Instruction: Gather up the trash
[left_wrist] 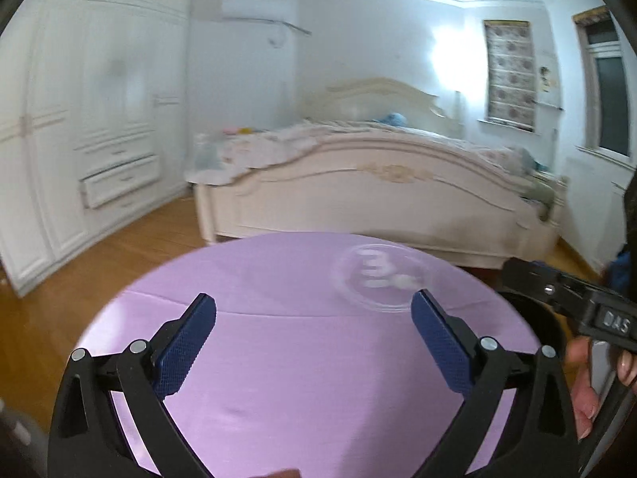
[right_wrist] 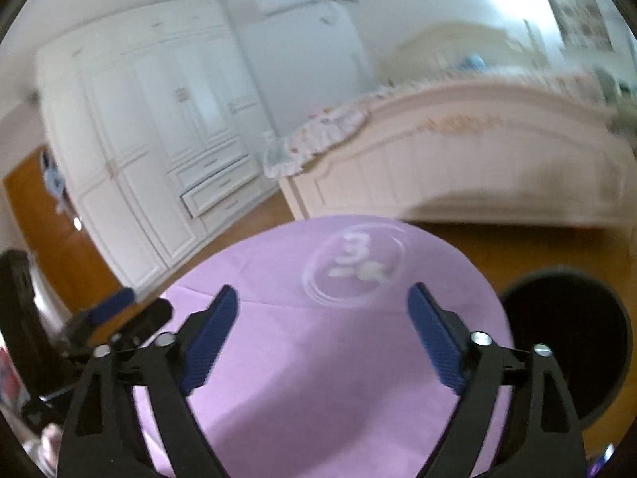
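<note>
the left tongs [left_wrist: 314, 334] are seen spread wide with nothing between the blue textured pads [left_wrist: 185, 344]; the right tongs [right_wrist: 322, 332] are likewise wide apart and empty. both are held above a round surface covered in lilac cloth [left_wrist: 278, 358]. the trash, small white crumpled scraps [right_wrist: 364, 265], is blurred and lies in a shallow clear round dish [right_wrist: 318, 279] toward the far side of the surface, ahead of both tongs. a dark round bin [right_wrist: 569, 342] stands on the wooden floor just beside the surface, on the right. trouble could be caused by the light dish being pushed or tipped, or by scraps too small and soft to be pinched and dropped short of the bin.
</note>
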A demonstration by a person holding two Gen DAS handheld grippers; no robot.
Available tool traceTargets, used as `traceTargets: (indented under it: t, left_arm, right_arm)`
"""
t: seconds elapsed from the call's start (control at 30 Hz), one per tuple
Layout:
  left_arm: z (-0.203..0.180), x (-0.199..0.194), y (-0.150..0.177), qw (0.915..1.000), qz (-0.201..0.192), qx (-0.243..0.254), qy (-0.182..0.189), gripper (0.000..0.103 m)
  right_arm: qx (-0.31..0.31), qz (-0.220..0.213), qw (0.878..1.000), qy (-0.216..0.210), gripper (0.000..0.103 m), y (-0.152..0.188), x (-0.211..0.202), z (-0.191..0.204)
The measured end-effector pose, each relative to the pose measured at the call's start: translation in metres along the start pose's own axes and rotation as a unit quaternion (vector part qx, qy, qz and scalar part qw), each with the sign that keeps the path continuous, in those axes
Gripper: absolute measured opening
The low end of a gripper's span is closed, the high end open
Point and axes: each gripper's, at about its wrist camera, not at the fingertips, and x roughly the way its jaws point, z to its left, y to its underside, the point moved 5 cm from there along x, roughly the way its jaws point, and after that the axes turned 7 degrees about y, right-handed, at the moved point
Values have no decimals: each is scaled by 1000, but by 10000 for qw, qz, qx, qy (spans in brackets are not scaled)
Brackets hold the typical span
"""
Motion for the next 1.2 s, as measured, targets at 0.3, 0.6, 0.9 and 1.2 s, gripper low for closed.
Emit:
traceTargets:
  t: [0.3, 0.6, 0.9, 1.2]
  left_arm:
    - [34, -5, 11, 9987, -53, -337, -380, 98]
    - [46, -5, 20, 9984, -15, -454, -347, 98]
    - [51, -2, 21, 9980, 29, -473, -414, 98]
    - [55, -3, 25, 9981, 9, -497, -373, 98]
  right_arm:
    - [-486, -509, 9941, 825, 98, 8, 21, 22]
    - [-564, -979, 9875, 1100, 98, 15, 21, 19]
    - [-617, -1076, 9862, 1099, 98, 15, 16, 23]
    - [-547, -1076, 9868, 1076, 98, 15, 12, 21]
